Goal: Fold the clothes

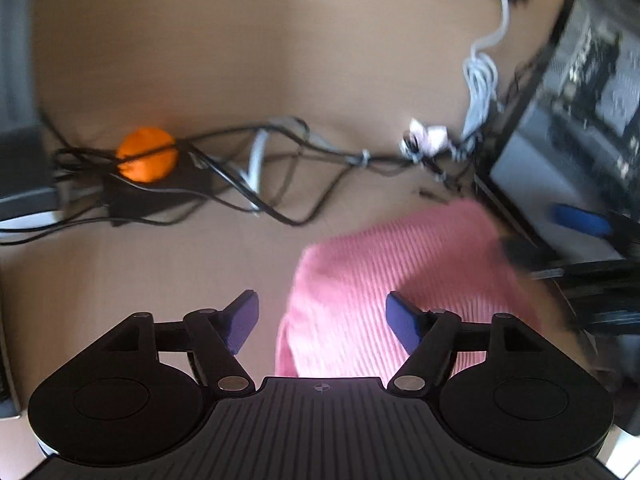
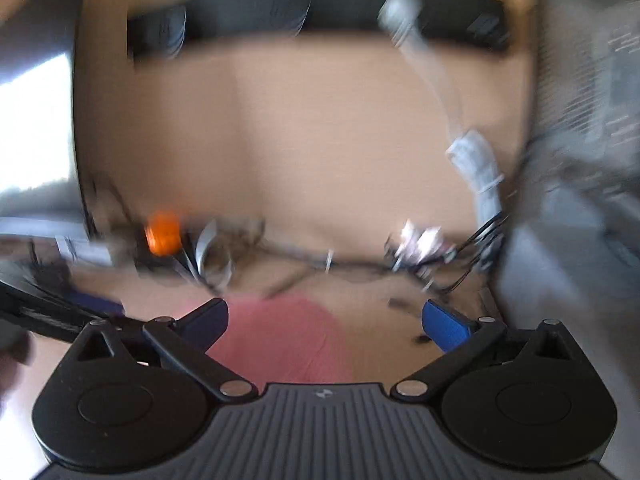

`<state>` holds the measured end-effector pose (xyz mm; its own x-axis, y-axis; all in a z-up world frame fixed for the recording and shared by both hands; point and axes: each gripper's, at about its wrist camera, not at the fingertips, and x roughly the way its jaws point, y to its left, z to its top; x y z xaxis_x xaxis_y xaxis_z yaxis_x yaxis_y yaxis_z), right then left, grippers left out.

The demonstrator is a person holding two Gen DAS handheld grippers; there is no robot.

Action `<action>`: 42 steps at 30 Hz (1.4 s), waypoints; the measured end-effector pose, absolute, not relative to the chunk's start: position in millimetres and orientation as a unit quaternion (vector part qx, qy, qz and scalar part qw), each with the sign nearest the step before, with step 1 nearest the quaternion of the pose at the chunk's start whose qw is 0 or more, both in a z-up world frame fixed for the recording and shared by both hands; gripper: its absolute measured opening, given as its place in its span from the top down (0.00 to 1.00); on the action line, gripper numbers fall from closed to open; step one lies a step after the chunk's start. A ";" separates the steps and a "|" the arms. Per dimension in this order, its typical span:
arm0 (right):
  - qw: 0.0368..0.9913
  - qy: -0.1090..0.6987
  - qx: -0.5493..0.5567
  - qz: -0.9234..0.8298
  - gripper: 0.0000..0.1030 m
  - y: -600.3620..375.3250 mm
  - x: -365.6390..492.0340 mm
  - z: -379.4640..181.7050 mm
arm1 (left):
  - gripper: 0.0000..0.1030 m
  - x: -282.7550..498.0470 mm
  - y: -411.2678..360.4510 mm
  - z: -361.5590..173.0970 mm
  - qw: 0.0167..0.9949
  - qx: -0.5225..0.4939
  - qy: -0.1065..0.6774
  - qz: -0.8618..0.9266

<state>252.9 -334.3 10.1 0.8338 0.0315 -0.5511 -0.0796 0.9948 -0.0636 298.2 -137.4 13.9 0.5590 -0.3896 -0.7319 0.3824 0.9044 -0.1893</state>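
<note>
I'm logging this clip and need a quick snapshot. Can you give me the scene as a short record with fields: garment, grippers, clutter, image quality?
garment: pink ribbed cloth, bunched on the table, not folded flat
left gripper: open, empty, over the cloth's near edge
right gripper: open, empty, cloth below it
clutter: tangled black cables, orange disc, white cord, laptop at the table's right
image quality: both views motion-blurred, the right wrist view more so
</note>
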 end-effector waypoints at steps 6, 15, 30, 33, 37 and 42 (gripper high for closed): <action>0.943 0.331 -0.016 0.012 0.00 -356.6 286.5 -46.3 | 0.12 295.2 -161.1 -5.8 0.879 0.046 0.415 -0.228; 0.950 0.313 -0.003 0.024 0.00 -359.7 288.0 -57.0 | 0.07 296.5 -173.3 -17.9 0.878 0.118 0.404 -0.230; 0.939 0.342 -0.035 -0.003 0.00 -357.2 244.7 -29.8 | 0.07 286.9 -170.1 -5.7 0.879 0.118 0.405 -0.225; 0.933 0.359 -0.030 -0.018 0.00 -361.9 223.5 -33.8 | 0.07 285.6 -160.2 -5.4 0.872 0.073 0.414 -0.251; 0.931 0.364 -0.026 -0.025 0.00 -360.5 208.3 -37.6 | 0.07 289.1 -142.5 -16.6 0.853 -0.022 0.448 -0.267; 0.929 0.367 -0.024 -0.031 0.00 -357.9 190.7 -42.0 | 0.09 274.7 -138.7 -25.1 0.829 -0.061 0.469 -0.298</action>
